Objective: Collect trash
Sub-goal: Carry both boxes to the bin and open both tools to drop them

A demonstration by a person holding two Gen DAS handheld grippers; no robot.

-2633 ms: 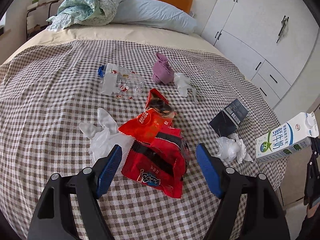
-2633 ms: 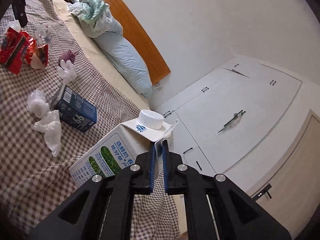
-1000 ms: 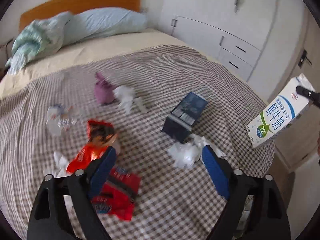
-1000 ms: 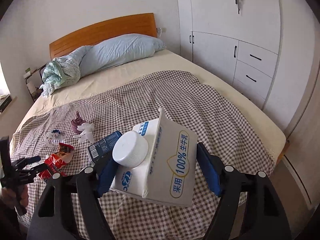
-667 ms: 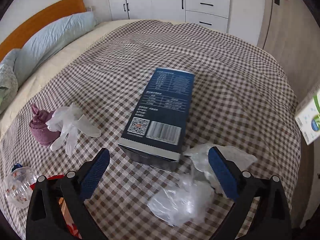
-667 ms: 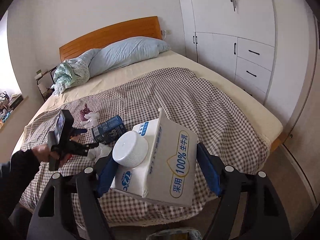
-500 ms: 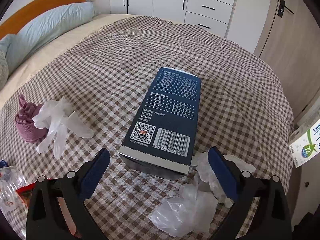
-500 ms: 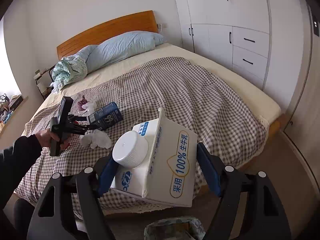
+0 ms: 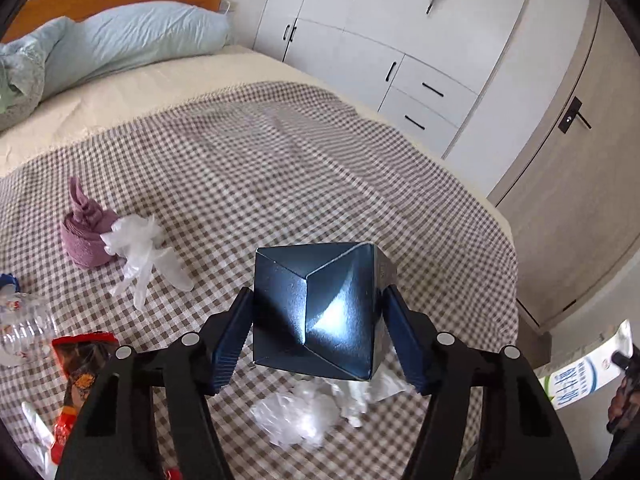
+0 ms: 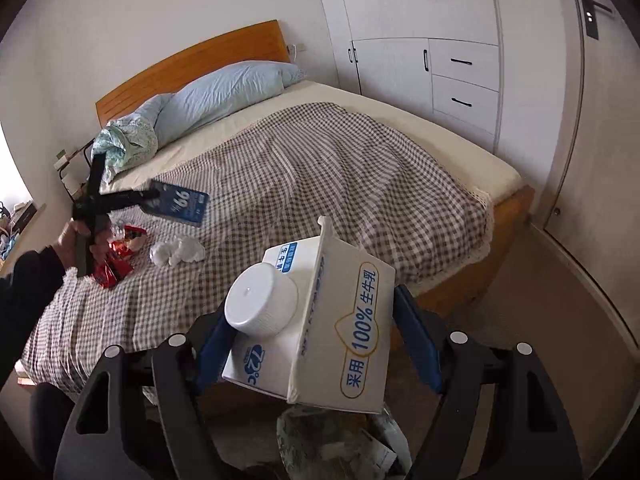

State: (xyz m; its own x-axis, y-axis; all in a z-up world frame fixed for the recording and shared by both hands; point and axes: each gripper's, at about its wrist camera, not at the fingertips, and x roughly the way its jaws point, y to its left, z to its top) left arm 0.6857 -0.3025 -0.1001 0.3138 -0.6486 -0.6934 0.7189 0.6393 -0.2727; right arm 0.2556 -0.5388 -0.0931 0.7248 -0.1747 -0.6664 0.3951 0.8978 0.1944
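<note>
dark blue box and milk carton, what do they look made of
Dark blue box: probably thin cardboard with a satin coat; crisp fold creases and a soft sheen on its end flaps. Milk carton: likely coated paperboard, smooth and printed, with a folded gable seam and a white, seemingly plastic screw cap.

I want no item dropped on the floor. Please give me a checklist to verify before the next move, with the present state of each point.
1. Milk carton sits between the right gripper pads: ok.
2. Bin lies below the carton: ok, only partly seen.
3. Dark box sits between the left gripper pads: ok, jaws closing.
4. Box is clear of the bed: ok, lifted in the right view.
5. Left grip firm enough to carry: cannot tell.
6. Bed free of trash: not ok; red wrapper, clear bags, glove remain.
</note>
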